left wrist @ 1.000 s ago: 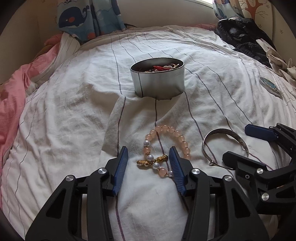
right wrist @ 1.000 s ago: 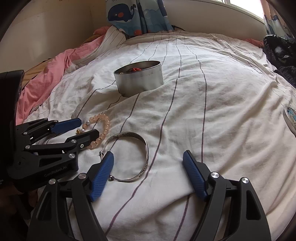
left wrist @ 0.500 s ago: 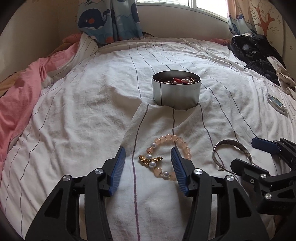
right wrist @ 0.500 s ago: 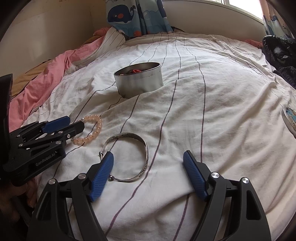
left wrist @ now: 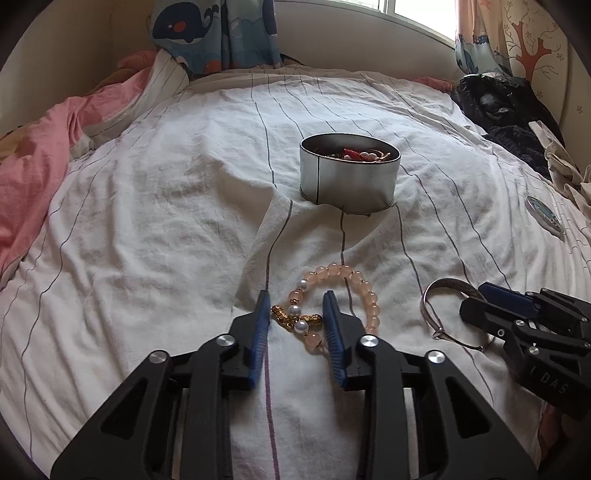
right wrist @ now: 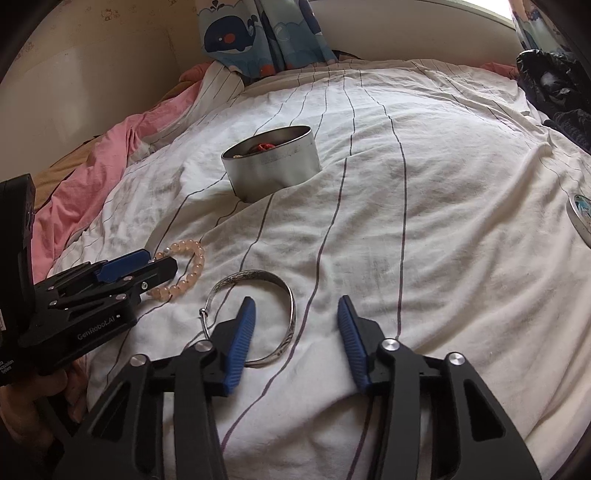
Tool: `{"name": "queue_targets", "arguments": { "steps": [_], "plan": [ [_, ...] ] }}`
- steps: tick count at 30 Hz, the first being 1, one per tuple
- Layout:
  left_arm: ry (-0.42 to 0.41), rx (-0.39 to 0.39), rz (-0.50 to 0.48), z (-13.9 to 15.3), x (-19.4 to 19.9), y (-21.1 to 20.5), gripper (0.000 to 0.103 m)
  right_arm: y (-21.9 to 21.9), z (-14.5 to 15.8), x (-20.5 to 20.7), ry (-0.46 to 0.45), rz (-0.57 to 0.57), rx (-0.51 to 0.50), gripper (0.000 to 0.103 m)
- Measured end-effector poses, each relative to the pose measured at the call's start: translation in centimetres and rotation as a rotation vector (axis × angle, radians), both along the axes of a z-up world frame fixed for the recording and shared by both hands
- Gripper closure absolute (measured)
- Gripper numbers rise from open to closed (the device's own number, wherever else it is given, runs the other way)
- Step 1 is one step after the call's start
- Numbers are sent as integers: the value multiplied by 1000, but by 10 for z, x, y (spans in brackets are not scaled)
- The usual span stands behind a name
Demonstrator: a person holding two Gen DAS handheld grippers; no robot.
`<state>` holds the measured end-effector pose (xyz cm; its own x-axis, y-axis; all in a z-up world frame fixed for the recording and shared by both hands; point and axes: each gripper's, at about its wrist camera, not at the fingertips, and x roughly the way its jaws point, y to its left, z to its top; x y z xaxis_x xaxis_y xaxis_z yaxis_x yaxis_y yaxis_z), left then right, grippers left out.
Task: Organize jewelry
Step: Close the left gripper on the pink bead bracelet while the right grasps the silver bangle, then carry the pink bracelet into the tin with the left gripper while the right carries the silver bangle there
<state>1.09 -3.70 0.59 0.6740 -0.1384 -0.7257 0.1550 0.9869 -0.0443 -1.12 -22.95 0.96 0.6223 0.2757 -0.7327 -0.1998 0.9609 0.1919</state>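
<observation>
A pink bead bracelet [left wrist: 354, 284] with pearls and gold charms lies on the striped white sheet. My left gripper [left wrist: 297, 325] is open, its jaws low on either side of the charm end. A silver bangle [right wrist: 258, 280] lies to its right on the sheet. My right gripper [right wrist: 295, 332] is open, its left finger [right wrist: 240, 332] inside the bangle's ring and the bangle's right arc between the jaws. A round metal tin [left wrist: 349, 171] with jewelry in it sits farther back; it also shows in the right wrist view [right wrist: 273, 166].
A pink blanket [left wrist: 33, 173] is bunched at the left. Dark clothes [left wrist: 498, 107] lie at the back right. A small round lid [left wrist: 545, 214] rests on the sheet at the right. A whale-print curtain [left wrist: 214, 33] hangs behind the bed.
My left gripper's jaws have narrowed around the bracelet's charm end. My right gripper has shifted left and narrowed, so its left finger now sits inside the bangle.
</observation>
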Motion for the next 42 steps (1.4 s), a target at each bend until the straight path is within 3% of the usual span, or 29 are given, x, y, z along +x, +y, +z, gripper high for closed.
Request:
{"name": "queue_targets", "arguments": {
  "steps": [1, 2, 5, 11, 17, 23, 24, 25, 27, 32, 35, 36, 37, 38, 39, 42],
  "plan": [
    [-4, 6, -1, 0, -1, -1, 88, 3, 0, 0, -4, 9, -13, 82],
    [-10, 14, -3, 1, -2, -3, 90, 6, 1, -2, -10, 19, -31, 88],
    [-26, 43, -18, 2, -5, -9, 93, 15, 3, -6, -41, 40, -78, 92],
    [26, 65, -32, -5, 1, -13, 90, 15, -5, 1, 16, 59, -65, 93],
    [5, 74, -21, -3, -2, -12, 88, 12, 1, -5, -21, 45, -43, 99],
    [11, 86, -13, -3, -1, -14, 88, -3, 3, -1, -19, -10, 33, 98],
    [14, 86, -16, -4, -1, -15, 85, -3, 2, 1, -6, -8, 36, 92],
    [16, 87, -20, -4, -1, -15, 83, -2, 1, 1, -1, -4, 34, 76],
    [17, 90, -27, -4, 0, -16, 71, 2, 2, 0, -11, 6, 20, 60],
    [18, 100, -36, -5, 0, -20, 63, 5, -1, 3, 7, 16, -2, 63],
    [19, 94, -37, -5, 0, -19, 63, 6, -2, 3, 7, 14, -12, 81],
    [18, 91, -38, -5, 0, -18, 65, 7, -2, 3, 5, 15, -17, 90],
    [15, 87, -38, -5, 0, -17, 71, 8, -2, 2, 1, 16, -24, 93],
    [16, 81, -38, -5, 0, -16, 85, 9, -1, 1, -7, 16, -29, 94],
    [16, 74, -39, -5, 1, -15, 91, 9, -1, 0, -14, 17, -34, 96],
    [7, 63, -41, -4, 0, -14, 94, 8, 1, -1, -26, 15, -28, 98]
  ]
}}
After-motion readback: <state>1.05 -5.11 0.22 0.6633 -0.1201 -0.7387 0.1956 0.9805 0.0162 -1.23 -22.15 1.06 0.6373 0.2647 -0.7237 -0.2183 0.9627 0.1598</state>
